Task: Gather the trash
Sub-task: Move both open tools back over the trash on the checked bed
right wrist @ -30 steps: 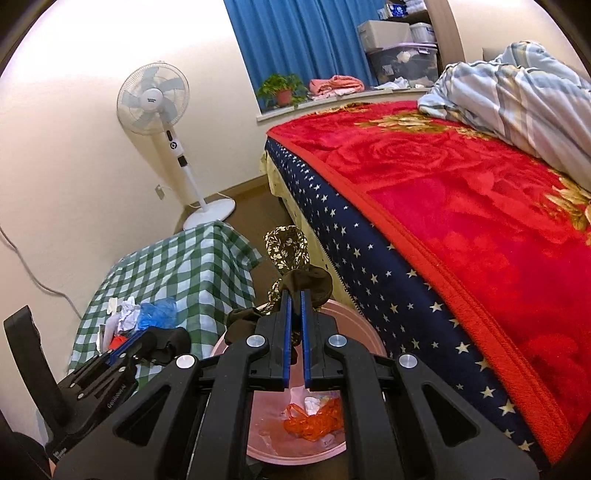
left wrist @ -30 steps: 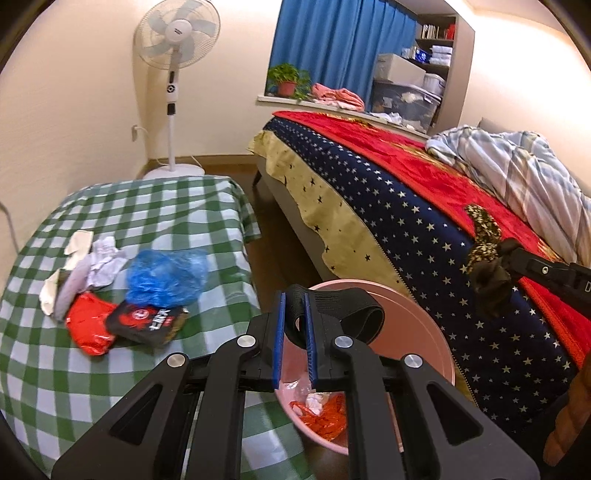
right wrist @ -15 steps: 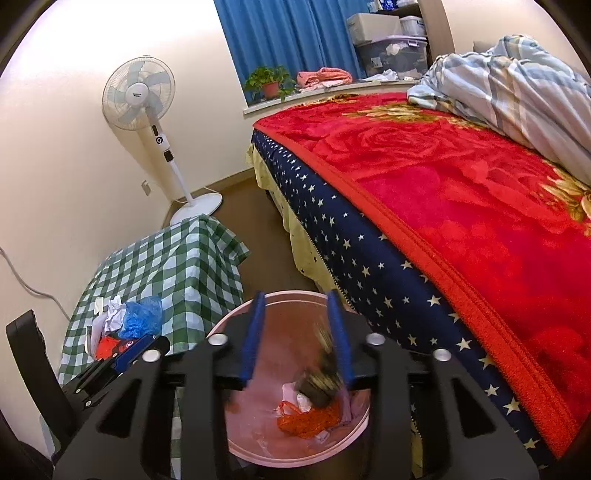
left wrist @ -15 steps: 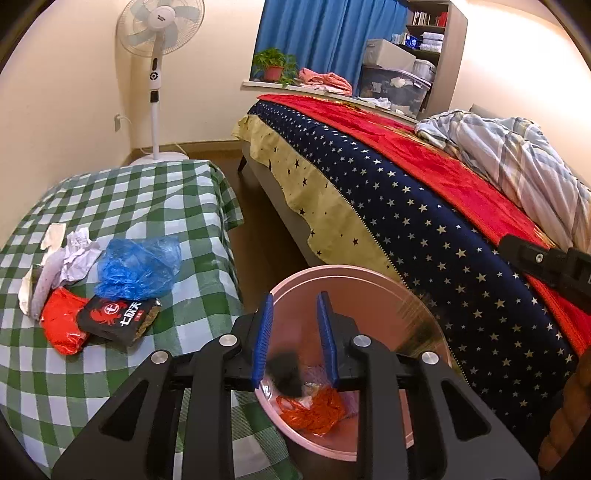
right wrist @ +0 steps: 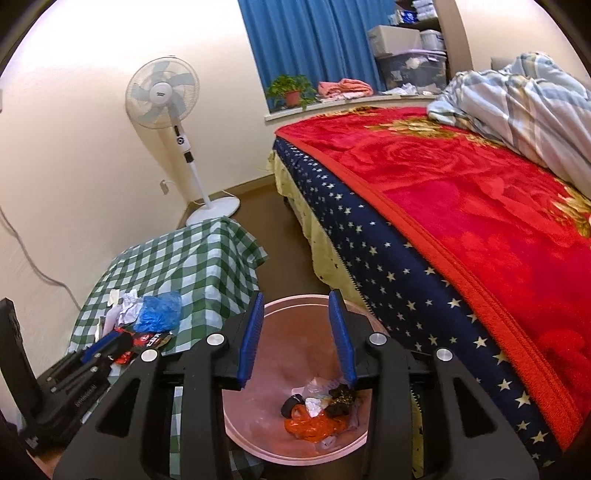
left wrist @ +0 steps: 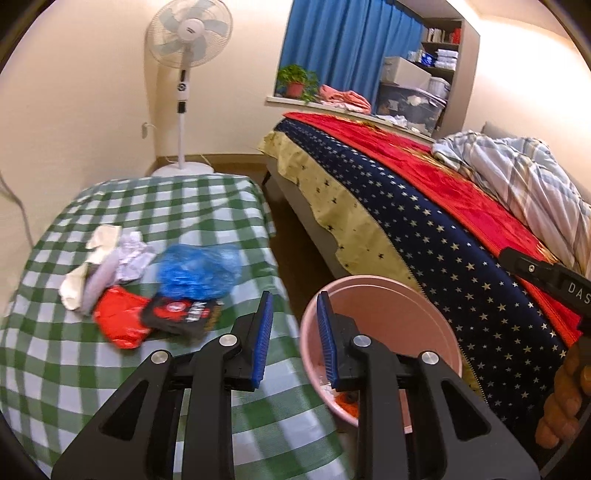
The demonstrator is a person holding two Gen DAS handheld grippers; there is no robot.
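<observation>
We hold both tongs tipped down. Our left tongs (left wrist: 293, 338) are spread with nothing between them, at the edge of the pink bin (left wrist: 388, 291). Our right tongs (right wrist: 297, 338) are spread too, empty, over the bin. Only the right view shows the bin's bottom, with orange trash (right wrist: 312, 424) and dark bits. More trash (left wrist: 147, 280) lies on the checked table (left wrist: 177, 199), beside the bed (left wrist: 424, 221). A fan (left wrist: 186, 33) stands behind

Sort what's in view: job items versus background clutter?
Job: pink bin, blue plastic bag, red wrapper, black snack packet, crumpled white paper.
Background: fan, bed, potted plant, striped duvet.
</observation>
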